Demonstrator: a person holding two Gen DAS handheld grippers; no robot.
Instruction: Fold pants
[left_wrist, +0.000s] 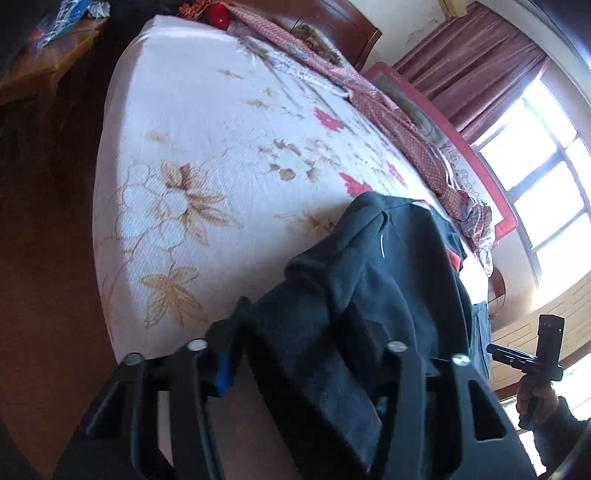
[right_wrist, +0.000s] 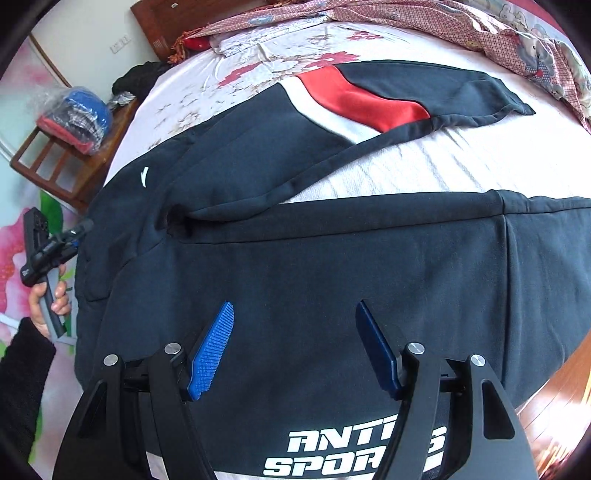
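- The dark navy track pants (right_wrist: 295, 280) lie spread across the floral bedsheet (left_wrist: 192, 155), waist end at the bed's side edge, one leg running out along the near edge, the other angled away toward the far side.
- Open room: a broad stretch of bare sheet shows beyond the pants in the left wrist view, and a white wedge of sheet lies between the two legs in the right wrist view.
- Edges: dark floor drops away past the sheet's rounded corner; a wooden headboard (right_wrist: 173, 22) closes one end, and a rumpled checked cloth (right_wrist: 461, 26) runs along the far side.
- A wooden rack (right_wrist: 62, 162) holding a bag of clothes stands just beside the bed.
- Right gripper (right_wrist: 295, 343) hovers over the near leg, blue pads (right_wrist: 210, 350) spread wide, holding nothing.
- Left gripper (left_wrist: 299, 354): fabric is bunched between its arms and covers the right pad; I cannot tell whether it is grasping.
- From the right wrist view the left gripper sits at the waist edge, tip against the cloth, the person's hand (right_wrist: 50, 299) on the handle.
- Hard to read: white lettering on the near leg is cut off by the gripper arms.
- The pants show a red and white panel (right_wrist: 354, 99) on the far leg, and a small white logo (right_wrist: 144, 176) near the hip.
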